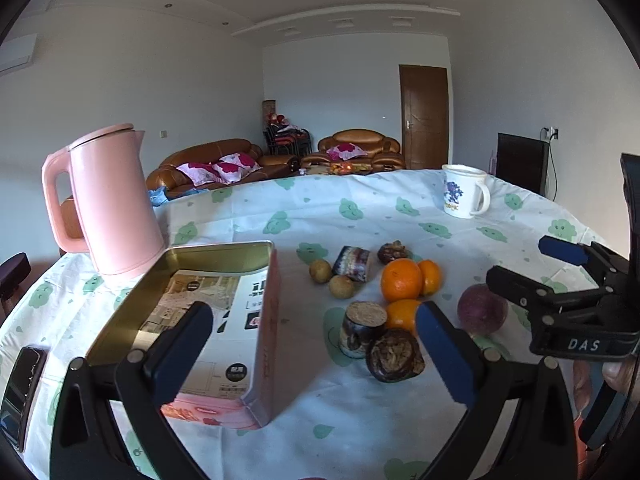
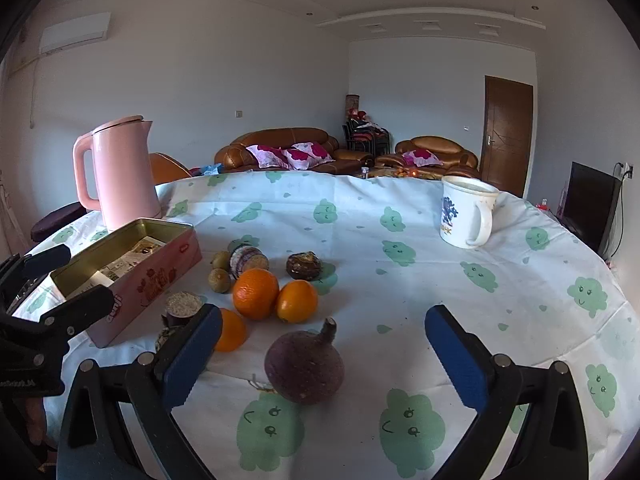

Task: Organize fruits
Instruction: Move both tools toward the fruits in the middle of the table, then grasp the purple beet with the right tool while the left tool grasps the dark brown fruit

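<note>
Purple fruit (image 2: 305, 367) between open right claw (image 2: 324, 356), oranges (image 2: 256, 293) behind, pink tin (image 2: 128, 276) left

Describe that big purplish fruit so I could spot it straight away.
Start at the pink tin box on the table's left and move right past the cluster of oranges. The purple fruit lies alone, nearest the right gripper, which is open. It is the largest piece, dull purple, with a stubby stem on top.

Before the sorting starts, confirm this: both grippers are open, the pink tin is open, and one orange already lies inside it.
Wrong on the orange. In the left wrist view the pink tin holds only printed paper; all three oranges lie on the tablecloth beside it. The left gripper and right gripper are open, and the tin is open.
</note>
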`<state>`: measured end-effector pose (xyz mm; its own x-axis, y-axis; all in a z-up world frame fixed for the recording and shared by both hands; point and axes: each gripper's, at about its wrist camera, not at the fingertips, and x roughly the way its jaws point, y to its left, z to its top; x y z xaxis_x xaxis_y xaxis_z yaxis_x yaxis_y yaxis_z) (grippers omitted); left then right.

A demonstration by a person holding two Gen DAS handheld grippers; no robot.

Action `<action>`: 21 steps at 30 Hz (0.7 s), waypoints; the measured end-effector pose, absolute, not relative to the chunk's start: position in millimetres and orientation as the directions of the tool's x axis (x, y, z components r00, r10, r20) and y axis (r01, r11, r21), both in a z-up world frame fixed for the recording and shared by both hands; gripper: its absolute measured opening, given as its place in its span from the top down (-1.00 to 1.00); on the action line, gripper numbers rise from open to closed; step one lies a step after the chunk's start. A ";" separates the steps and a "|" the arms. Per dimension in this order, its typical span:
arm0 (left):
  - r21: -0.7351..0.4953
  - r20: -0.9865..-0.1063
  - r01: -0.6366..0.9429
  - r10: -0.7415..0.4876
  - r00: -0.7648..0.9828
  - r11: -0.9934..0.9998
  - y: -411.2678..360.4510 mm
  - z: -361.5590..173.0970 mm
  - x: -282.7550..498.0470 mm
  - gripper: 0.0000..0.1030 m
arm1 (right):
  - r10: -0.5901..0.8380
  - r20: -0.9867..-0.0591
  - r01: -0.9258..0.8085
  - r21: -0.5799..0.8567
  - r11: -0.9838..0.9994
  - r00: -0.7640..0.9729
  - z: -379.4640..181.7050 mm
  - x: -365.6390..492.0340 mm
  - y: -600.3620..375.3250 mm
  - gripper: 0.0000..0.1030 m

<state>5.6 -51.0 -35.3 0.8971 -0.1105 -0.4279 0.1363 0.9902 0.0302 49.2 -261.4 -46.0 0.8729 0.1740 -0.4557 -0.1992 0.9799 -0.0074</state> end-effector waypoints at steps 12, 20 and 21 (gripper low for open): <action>-0.004 -0.556 0.257 -0.216 0.803 0.966 -79.7 -59.6 22.3 -0.67 | 0.209 -0.536 -0.216 0.051 0.975 0.818 -60.2 67.0 -273.9 -0.89; -0.043 -0.611 0.295 -0.258 0.748 0.955 -85.1 -66.3 33.8 -0.40 | 0.247 -0.611 -0.268 0.059 0.962 0.752 -70.4 80.6 -266.3 -0.52; -0.047 -0.621 0.298 -0.262 0.739 0.953 -85.5 -67.2 35.4 -0.32 | 0.254 -0.616 -0.277 0.060 0.959 0.745 -71.1 81.7 -265.3 -0.52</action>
<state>35.4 -85.5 -67.2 0.7388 -0.2618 -0.6210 0.2985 0.9533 -0.0468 81.7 -265.3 -71.1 0.7454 0.2541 -0.6163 -0.2770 0.9590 0.0603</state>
